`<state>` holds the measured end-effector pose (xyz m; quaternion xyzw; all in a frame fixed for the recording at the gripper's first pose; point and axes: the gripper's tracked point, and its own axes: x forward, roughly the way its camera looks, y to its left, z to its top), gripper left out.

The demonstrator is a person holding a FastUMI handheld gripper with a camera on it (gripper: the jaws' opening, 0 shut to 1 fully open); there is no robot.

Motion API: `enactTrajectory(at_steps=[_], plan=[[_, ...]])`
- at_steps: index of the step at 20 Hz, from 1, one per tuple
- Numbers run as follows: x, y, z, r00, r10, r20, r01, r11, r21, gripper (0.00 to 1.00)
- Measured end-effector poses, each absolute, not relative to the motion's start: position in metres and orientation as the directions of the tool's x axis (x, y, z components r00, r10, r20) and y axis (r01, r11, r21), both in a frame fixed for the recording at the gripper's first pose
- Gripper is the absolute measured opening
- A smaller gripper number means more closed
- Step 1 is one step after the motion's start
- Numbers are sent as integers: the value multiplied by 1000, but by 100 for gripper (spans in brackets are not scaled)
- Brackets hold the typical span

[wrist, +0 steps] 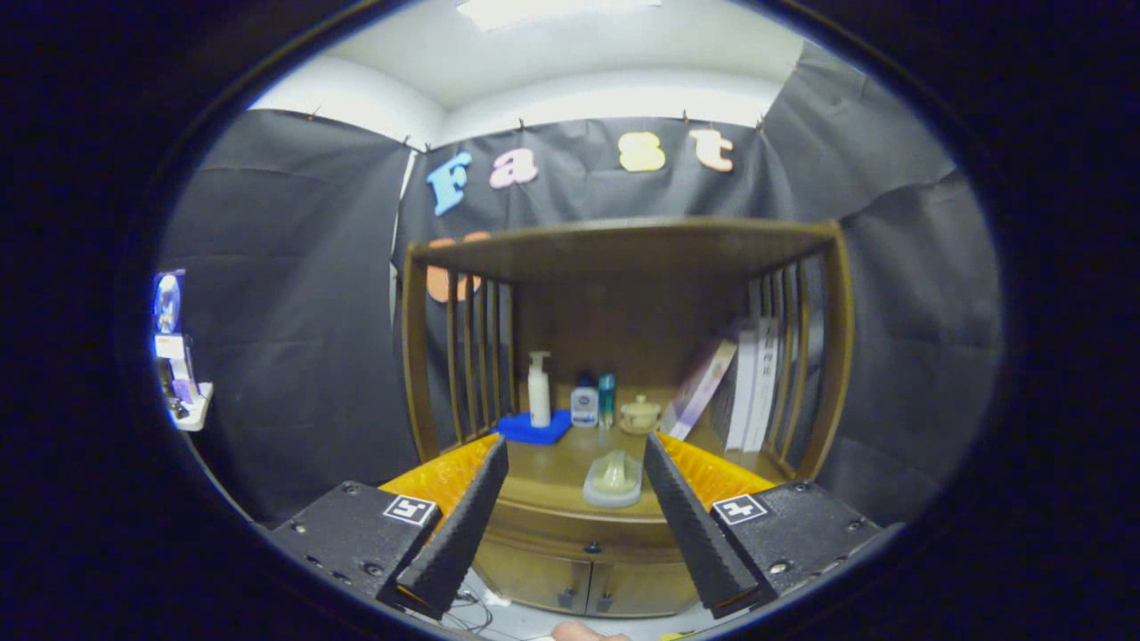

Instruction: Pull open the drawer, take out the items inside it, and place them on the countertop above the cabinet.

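Your gripper (574, 454) hangs spread, gripping nothing, well back from the cabinet (588, 570); the drawer (588, 540) sits shut beneath the countertop (543, 472); it likely slides stiffly, so take its small knob (590, 547) squarely.

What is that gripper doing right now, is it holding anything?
Gripper: open and holding nothing; its fingers are spread wide, aimed at the wooden cabinet ahead.

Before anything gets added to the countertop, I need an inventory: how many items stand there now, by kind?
Bottles: 3 (pump bottle, squat bottle, slim bottle)
Lidded jar: 1
Soap dish: 1
Blue tray: 1
Books: several, count unclear
Total besides books: 6
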<state>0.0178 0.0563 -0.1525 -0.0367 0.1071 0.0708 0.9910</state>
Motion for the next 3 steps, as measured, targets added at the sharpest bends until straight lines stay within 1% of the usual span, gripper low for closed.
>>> enactTrajectory(at_steps=[3], plan=[[-5, 44, -104, 979, 129, -155, -143, 986, -82, 98]])
